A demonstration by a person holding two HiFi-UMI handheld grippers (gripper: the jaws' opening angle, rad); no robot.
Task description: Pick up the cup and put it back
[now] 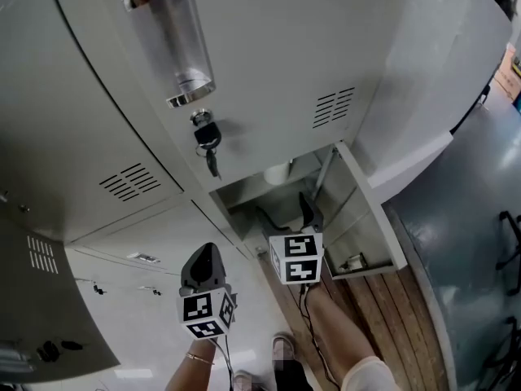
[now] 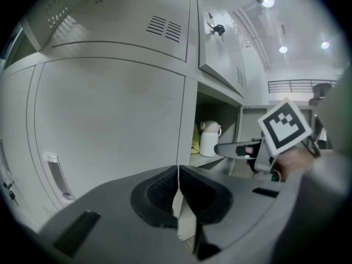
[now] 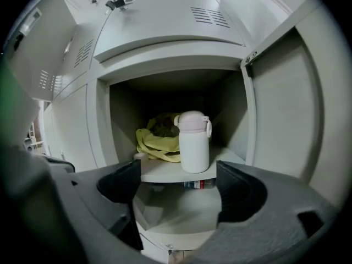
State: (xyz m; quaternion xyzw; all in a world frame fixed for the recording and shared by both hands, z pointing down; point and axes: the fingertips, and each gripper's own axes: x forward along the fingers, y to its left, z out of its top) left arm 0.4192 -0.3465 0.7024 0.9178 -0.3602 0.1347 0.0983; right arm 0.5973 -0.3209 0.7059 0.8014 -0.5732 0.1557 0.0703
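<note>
Right gripper point(image 3: 179, 179): fingers point(image 3: 118, 183) spread wide and empty, aimed into the open locker, short of the cup.
Left gripper point(image 2: 178, 196): fingers pressed together on nothing, hanging off to the side.
Cup point(image 3: 194, 142): white, lidded, upright near the front of the locker shelf point(image 3: 165, 170); yellow cloth point(image 3: 153, 139) just behind it.
Recommended: advance straight, centre the cup body between both fingers below the lid, then close firmly.
Risk: snagging the cloth or striking the open door point(image 3: 280, 103).
</note>
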